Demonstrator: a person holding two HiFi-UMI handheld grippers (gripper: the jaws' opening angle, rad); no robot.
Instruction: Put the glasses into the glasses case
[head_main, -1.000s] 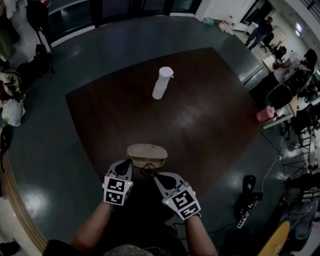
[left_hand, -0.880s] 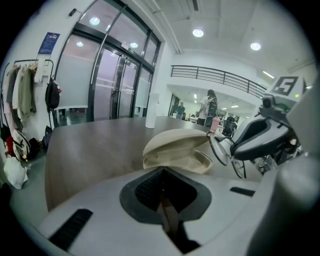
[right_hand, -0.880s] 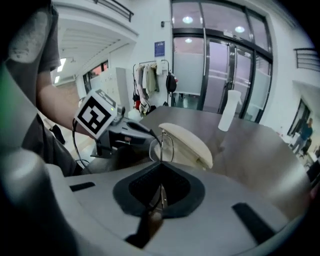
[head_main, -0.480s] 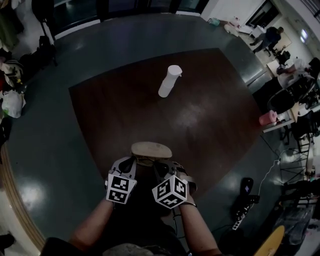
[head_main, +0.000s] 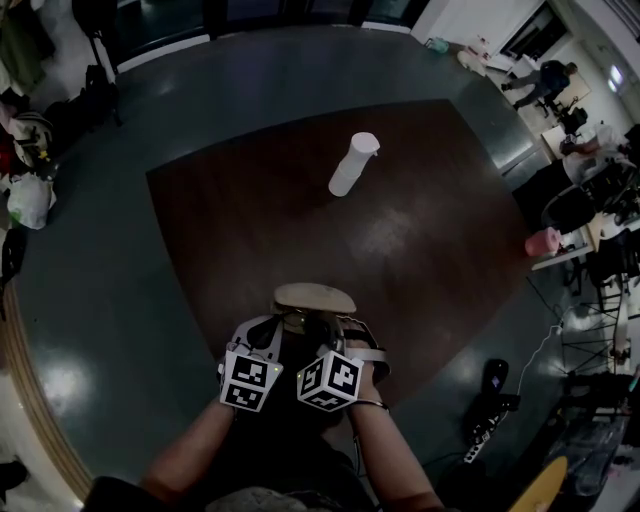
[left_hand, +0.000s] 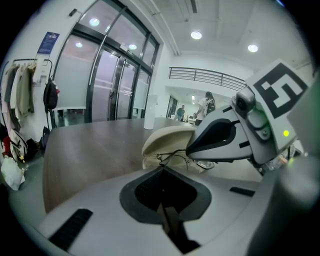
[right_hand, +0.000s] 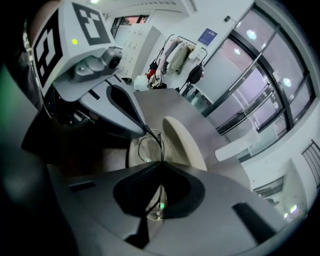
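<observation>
Glasses (right_hand: 150, 146), thin wire, light and fragile, are pinched by both closed tongs — right (right_hand: 160, 163), left (left_hand: 161, 167) — just before the glasses case (head_main: 313, 297). A gentle hold on the frame is advised, never on the lenses.

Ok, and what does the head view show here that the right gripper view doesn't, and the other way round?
Head view only: the person's forearms, the right claw's own marker cube, and the whole outline of the dark table.
Right gripper view only: the right claw's jaws shut on the thin wire glasses, held in front of the open glasses case.
Both: the beige glasses case with its lid up, and the left claw meeting the glasses beside it.
</observation>
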